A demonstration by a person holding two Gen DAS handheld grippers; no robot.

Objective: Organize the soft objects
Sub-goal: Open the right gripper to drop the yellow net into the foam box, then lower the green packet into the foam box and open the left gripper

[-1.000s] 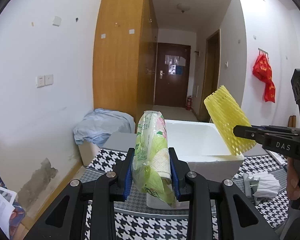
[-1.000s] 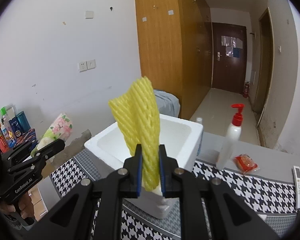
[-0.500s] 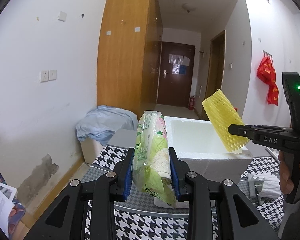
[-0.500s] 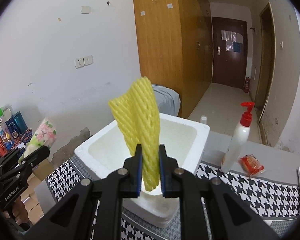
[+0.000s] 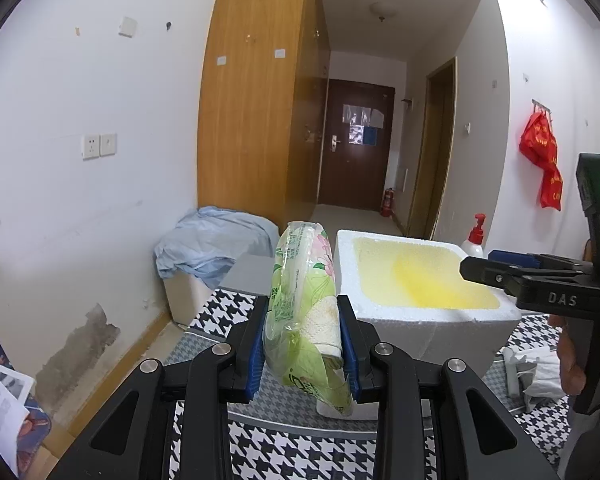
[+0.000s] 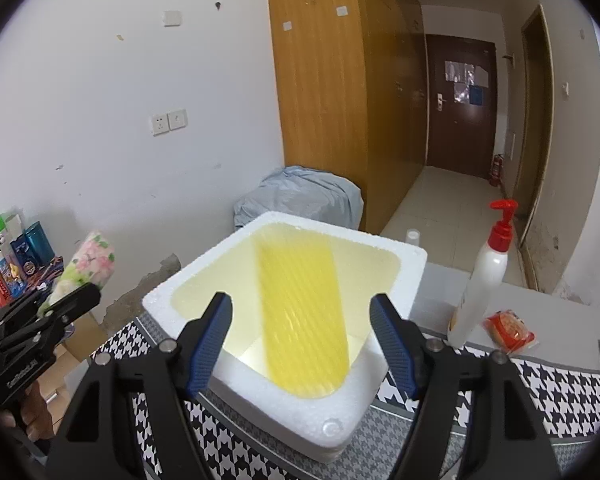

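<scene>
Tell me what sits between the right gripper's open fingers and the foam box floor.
Only the yellow foam net, blurred, inside the white foam box; the right gripper touches nothing. Right wrist view.

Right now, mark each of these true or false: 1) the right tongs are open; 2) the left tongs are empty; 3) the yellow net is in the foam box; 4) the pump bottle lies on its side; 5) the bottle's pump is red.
1) True: the right tongs gape wide with nothing between them.
2) False: the left tongs are shut on the tissue pack.
3) True: the yellow net, blurred, sits inside the foam box.
4) False: the pump bottle stands upright beside the box.
5) True.
</scene>
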